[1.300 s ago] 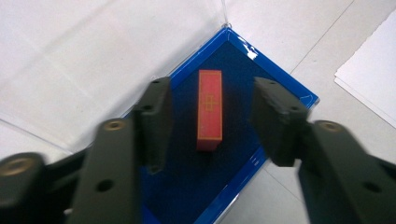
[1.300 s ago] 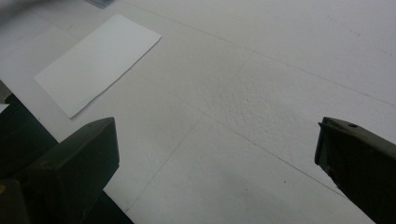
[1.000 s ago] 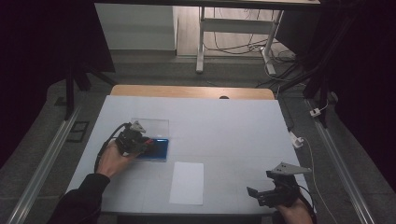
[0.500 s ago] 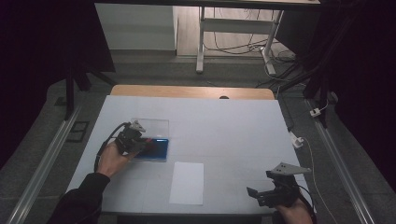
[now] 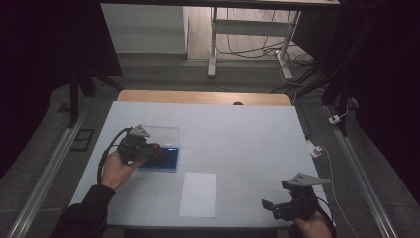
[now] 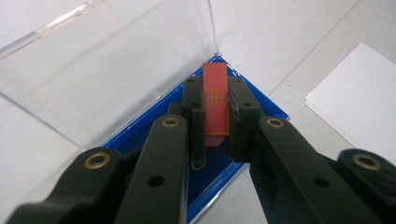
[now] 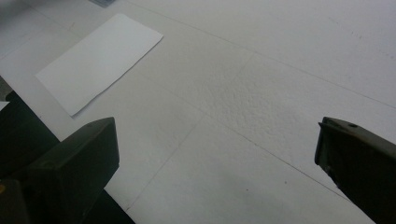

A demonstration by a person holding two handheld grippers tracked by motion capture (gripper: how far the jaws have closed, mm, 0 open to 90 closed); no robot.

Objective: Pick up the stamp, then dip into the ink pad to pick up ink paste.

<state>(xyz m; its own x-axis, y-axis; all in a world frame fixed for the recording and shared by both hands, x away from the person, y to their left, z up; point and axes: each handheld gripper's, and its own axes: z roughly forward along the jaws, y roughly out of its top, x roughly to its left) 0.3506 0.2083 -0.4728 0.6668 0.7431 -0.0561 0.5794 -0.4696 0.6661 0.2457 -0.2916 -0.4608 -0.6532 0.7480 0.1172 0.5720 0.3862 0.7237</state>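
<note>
White paper sheet (image 5: 198, 194) flat on white table (image 5: 247, 139), near front edge.

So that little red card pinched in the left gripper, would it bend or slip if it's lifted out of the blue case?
The red card looks thin and flat, so probably light and somewhat flexible. It stands straight on edge between the left gripper, which suggests some stiffness. Its smooth face might slip, though the grip looks snug. The blue case with its clear lid may shift.

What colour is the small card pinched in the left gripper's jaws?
Red-orange, with a faint gold line pattern; the card shows best in the left gripper view.
</note>
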